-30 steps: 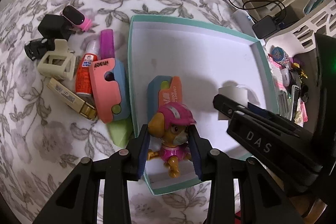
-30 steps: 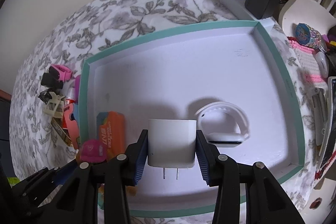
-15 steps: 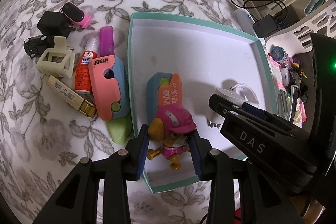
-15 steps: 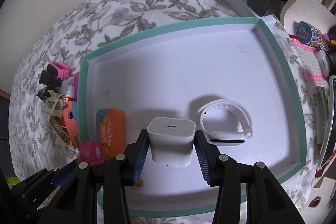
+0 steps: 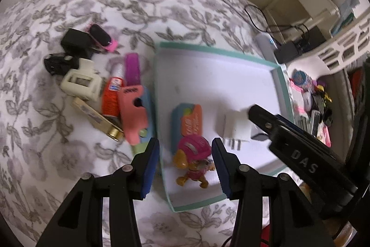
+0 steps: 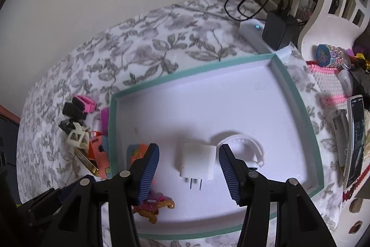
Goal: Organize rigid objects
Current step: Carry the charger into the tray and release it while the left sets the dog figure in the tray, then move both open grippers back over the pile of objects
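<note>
Tray [image 5: 283, 82]: teal-rimmed, white floor, on floral cloth [image 5: 69, 4]
Puppy toy [image 5: 194, 160]: lying in tray's near-left corner, between left fingers, not touched
Left gripper [image 5: 186, 164]: jaws spread wide, empty
White charger [image 6: 196, 161]: flat in tray, prongs toward camera, just beside white watch [image 6: 245, 149]
Right gripper [image 6: 188, 174]: jaws wide apart, holding nothing, either side of charger
Orange-blue case [image 5: 187, 120]: in tray, behind puppy
Outside tray, left: pink cutter [image 5: 133, 112], red tube [image 5: 111, 98], cream clip [image 5: 79, 82], black adapter [image 5: 75, 42]
</note>
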`<state>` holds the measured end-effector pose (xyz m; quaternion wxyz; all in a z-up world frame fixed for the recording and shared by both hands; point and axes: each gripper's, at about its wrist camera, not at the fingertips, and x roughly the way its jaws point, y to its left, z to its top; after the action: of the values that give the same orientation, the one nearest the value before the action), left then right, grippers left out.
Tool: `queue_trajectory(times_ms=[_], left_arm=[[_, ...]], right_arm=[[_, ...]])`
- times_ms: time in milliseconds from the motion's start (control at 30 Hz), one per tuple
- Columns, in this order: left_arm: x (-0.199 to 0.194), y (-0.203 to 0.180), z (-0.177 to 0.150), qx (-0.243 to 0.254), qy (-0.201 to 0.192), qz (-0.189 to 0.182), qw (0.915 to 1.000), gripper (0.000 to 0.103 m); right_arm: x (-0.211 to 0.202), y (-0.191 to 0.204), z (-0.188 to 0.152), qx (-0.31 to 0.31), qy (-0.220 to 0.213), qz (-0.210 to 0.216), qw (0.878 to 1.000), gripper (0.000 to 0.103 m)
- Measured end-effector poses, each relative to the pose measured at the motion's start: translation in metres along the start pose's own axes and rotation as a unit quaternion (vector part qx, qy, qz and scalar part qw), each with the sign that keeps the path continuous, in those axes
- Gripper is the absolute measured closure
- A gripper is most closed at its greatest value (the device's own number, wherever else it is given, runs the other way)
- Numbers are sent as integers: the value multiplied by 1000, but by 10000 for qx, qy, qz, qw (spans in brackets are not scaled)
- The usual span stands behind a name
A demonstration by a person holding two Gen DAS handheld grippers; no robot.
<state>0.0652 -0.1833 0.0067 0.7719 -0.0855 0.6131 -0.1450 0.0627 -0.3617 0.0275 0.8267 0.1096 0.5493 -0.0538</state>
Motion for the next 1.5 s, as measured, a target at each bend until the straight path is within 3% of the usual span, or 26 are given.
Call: queue_trajectory(times_ms=[233, 300, 467, 633, 733, 833, 900, 1200, 1500], left_arm=[[-10, 25, 5, -371, -202, 297, 9987, 54], [-10, 29, 7, -470, -248, 392, 9978, 47], [-16, 43, 10, -695, -349, 530, 9956, 44], [-19, 57, 12, -880, -428, 751, 9924, 30], [-20, 63, 13, -970, -485, 905, 9900, 28], [-20, 70, 13, -1068, -537, 1054, 9872, 16], [-21, 74, 13, -1126, -568, 1105, 9858, 16], [-28, 94, 15, -1488, -806, 1402, 9755, 15], [-45, 115, 18, -1644, -1184, 1441, 9686, 15]], right_arm=[[10, 5, -2, -129, 115, -123, 9998, 45], [12, 8, -3, -216, 136, -142, 9996, 45], [17, 18, -6, -406, 148, -168, 9989, 35], [20, 27, -9, -560, 129, -181, 9982, 21], [22, 29, -10, -605, 112, -236, 9978, 20], [23, 31, -11, -636, 88, -261, 9976, 6], [23, 32, -11, -654, 50, -267, 9975, 1], [24, 31, -10, -533, -3, -186, 9984, 0], [21, 41, -10, -656, -203, -93, 9976, 0]])
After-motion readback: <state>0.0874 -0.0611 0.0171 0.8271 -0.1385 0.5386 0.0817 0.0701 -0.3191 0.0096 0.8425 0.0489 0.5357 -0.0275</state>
